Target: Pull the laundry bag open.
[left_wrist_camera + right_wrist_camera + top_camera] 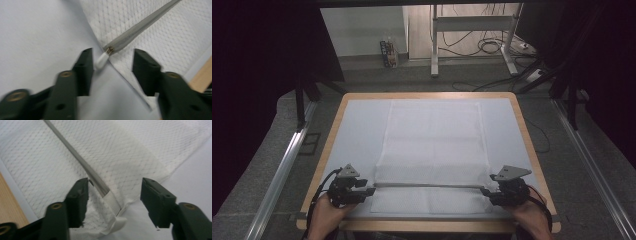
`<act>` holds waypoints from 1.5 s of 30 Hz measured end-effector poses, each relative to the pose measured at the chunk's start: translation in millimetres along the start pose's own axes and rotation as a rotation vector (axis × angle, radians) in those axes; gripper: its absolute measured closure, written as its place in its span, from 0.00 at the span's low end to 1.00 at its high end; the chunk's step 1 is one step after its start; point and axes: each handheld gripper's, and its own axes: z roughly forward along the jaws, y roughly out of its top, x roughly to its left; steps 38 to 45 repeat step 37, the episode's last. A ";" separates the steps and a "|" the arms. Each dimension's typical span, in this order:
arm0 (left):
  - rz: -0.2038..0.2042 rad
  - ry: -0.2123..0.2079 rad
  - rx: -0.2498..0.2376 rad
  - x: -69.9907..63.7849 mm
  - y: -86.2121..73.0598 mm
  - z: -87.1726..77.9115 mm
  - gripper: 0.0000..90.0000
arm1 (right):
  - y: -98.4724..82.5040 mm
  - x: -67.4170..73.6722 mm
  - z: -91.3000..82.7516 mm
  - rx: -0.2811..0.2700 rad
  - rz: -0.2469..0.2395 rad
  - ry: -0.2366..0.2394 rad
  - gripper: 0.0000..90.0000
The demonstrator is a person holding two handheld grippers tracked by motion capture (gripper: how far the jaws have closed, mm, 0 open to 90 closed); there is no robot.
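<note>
Mesh bag (432, 150) laid flat on bench (522, 130); zipper (427, 185) spans L tool (371, 190) to R tool (484, 190), both half-open, nothing gripped

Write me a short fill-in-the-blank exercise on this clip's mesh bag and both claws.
1. The white mesh laundry bag lies flat on the pale blue ____-edged table.
2. A grey ____ runs across the bag from the left claw to the right claw.
3. The jaws of both claws stand ____, pressing on nothing.
4. The zipper's white pull tab lies between the ____ claw's jaws.

Missing words: wooden; zipper; open; left
</note>
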 end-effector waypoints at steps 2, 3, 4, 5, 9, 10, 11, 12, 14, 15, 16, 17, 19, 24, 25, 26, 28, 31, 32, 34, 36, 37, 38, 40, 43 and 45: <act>0.021 0.027 -0.017 -2.7 0.0 -1.6 0.43 | 0.5 -0.7 -1.2 -0.012 0.009 -0.003 0.33; 0.030 0.038 -0.028 -3.9 -0.3 -2.6 0.39 | 0.7 -1.1 -2.0 -0.015 0.013 -0.005 0.31; 0.036 0.046 -0.030 -4.6 -0.5 -3.5 0.35 | 0.8 -1.4 -2.7 -0.019 0.018 -0.006 0.29; 0.041 0.058 -0.035 -5.4 -1.1 -4.8 0.32 | 0.8 -1.6 -3.2 -0.021 0.020 -0.010 0.26; 0.052 0.088 -0.071 -6.6 -6.1 -11.6 0.22 | 0.2 -2.2 -6.6 -0.030 0.026 -0.016 0.16; 0.047 0.088 -0.079 -6.4 -7.8 -13.5 0.20 | -0.1 -2.6 -7.9 -0.032 0.028 -0.017 0.14; 0.039 0.095 -0.088 -6.3 -10.3 -15.6 0.17 | -0.6 -2.8 -8.8 -0.036 0.034 -0.019 0.12; 0.033 0.102 -0.091 -6.2 -12.4 -17.3 0.13 | -1.3 -3.4 -10.1 -0.040 0.038 -0.016 0.11; 0.019 0.107 -0.099 -4.7 -17.1 -20.7 0.10 | -2.6 -4.0 -11.7 -0.043 0.045 -0.021 0.09; 0.003 0.106 -0.106 -3.9 -19.5 -22.1 0.08 | -3.9 -5.0 -12.9 -0.046 0.050 -0.020 0.08; -0.003 0.110 -0.108 -3.1 -21.3 -23.3 0.07 | -5.2 -5.7 -14.1 -0.049 0.057 -0.021 0.07; -0.008 0.115 -0.107 -2.2 -24.4 -24.7 0.06 | -6.3 -6.2 -14.8 -0.051 0.062 -0.021 0.06; -0.024 0.127 -0.112 -0.1 -28.6 -26.8 0.03 | -10.0 -8.4 -18.0 -0.056 0.079 -0.028 0.06; -0.040 0.156 -0.135 5.7 -36.8 -27.4 0.01 | -21.3 -12.5 -23.9 -0.070 0.124 -0.038 0.04; -0.041 0.158 -0.138 6.5 -37.6 -27.2 0.01 | -24.1 -13.2 -24.1 -0.070 0.130 -0.036 0.03; -0.041 0.161 -0.139 7.5 -38.5 -26.5 0.01 | -26.0 -13.6 -24.5 -0.067 0.136 -0.034 0.03; -0.055 0.164 -0.126 9.3 -39.0 -24.5 0.00 | -31.8 -14.7 -23.9 -0.053 0.148 -0.025 0.02; -0.066 0.161 -0.121 10.2 -39.0 -23.7 0.00 | -37.4 -16.0 -22.9 -0.031 0.163 -0.011 0.02; -0.070 0.160 -0.116 10.5 -38.8 -23.2 0.00 | -39.0 -16.6 -22.3 -0.025 0.172 -0.004 0.01; -0.068 0.162 -0.105 10.6 -38.1 -22.4 0.01 | -40.1 -17.5 -21.3 -0.019 0.176 0.004 0.01; -0.058 0.166 -0.100 9.4 -37.2 -21.3 0.02 | -39.8 -17.4 -21.0 -0.017 0.169 0.000 0.01; -0.049 0.174 -0.088 8.5 -36.7 -20.2 0.02 | -39.7 -17.4 -20.6 -0.013 0.167 0.001 0.01; -0.049 0.174 -0.088 8.5 -36.7 -20.2 0.02 | -39.7 -17.4 -20.6 -0.013 0.167 0.001 0.01; -0.049 0.174 -0.088 8.5 -36.7 -20.2 0.02 | -39.7 -17.4 -20.6 -0.013 0.167 0.001 0.01; -0.049 0.174 -0.088 8.5 -36.7 -20.2 0.02 | -39.7 -17.4 -20.6 -0.013 0.167 0.001 0.01; -0.049 0.174 -0.088 8.5 -36.7 -20.2 0.02 | -39.7 -17.4 -20.6 -0.013 0.167 0.001 0.01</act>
